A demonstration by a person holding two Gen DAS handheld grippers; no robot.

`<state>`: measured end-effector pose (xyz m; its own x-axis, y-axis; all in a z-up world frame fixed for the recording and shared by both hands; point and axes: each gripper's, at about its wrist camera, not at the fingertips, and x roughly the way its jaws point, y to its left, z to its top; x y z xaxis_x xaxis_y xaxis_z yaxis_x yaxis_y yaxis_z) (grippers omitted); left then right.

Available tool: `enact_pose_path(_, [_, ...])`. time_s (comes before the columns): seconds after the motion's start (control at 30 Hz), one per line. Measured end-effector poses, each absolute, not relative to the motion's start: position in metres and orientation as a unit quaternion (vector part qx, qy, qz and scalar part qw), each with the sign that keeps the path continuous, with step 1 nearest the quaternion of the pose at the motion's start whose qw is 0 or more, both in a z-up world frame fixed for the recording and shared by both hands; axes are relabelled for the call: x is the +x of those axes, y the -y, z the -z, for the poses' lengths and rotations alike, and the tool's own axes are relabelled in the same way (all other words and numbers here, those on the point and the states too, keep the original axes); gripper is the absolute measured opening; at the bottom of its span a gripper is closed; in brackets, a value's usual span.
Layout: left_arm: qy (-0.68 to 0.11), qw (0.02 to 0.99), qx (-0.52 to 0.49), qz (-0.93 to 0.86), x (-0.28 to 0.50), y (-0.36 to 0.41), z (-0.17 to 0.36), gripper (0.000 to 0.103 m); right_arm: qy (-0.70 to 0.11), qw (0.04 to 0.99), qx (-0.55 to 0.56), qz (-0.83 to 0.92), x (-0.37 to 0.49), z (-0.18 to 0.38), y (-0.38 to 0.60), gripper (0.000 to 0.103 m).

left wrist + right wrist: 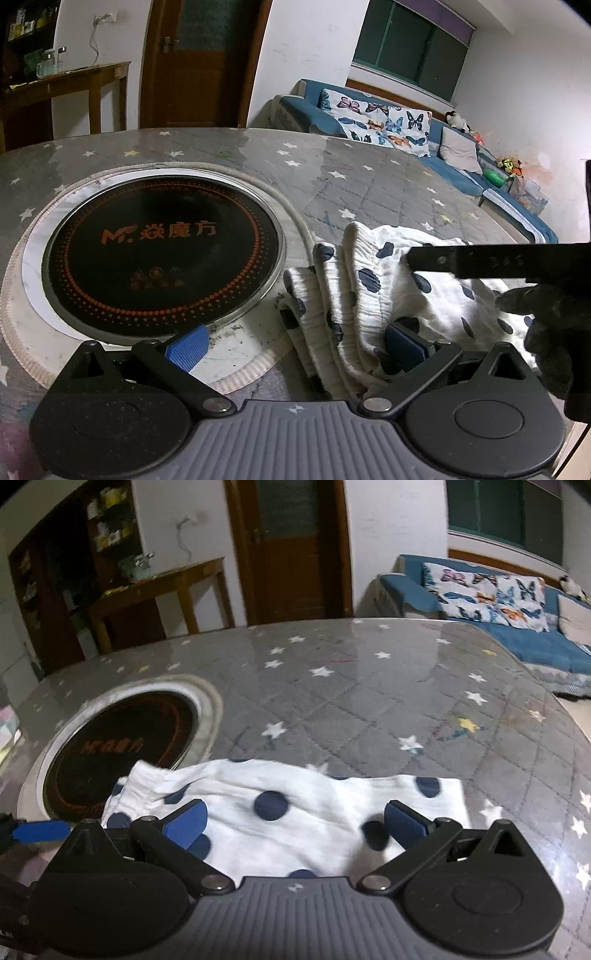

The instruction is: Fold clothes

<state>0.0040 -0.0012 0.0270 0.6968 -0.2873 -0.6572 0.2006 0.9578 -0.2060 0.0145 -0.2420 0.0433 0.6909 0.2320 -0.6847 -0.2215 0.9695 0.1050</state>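
A white garment with navy dots (369, 280) lies bunched and partly folded on the grey star-print table cover (369, 184), just right of the round cooktop. My left gripper (295, 345) is open at the garment's near left edge; its right pad (404, 341) rests on the cloth and its left pad (186, 349) hangs over the cooktop's pale ring. In the right wrist view the garment (295, 794) lies flat, with my right gripper (295, 823) open low over its near edge. A gloved hand (546, 325) and a black bar of the right tool (480, 258) reach over the cloth.
A round black cooktop (162, 254) with orange lettering is set into the table left of the garment. Beyond the table stand a blue sofa (461, 173) with butterfly cushions, a brown door (199, 62) and a wooden side table (74, 85).
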Motion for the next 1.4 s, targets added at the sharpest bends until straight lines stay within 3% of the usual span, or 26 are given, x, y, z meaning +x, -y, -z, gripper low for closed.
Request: enact_pose_path(1.4, [-0.364, 0.918, -0.065, 0.145, 0.001, -0.004, -0.023, 0.103, -0.393, 0.908, -0.04, -0.143, 0.031, -0.035, 0.203, 0.103])
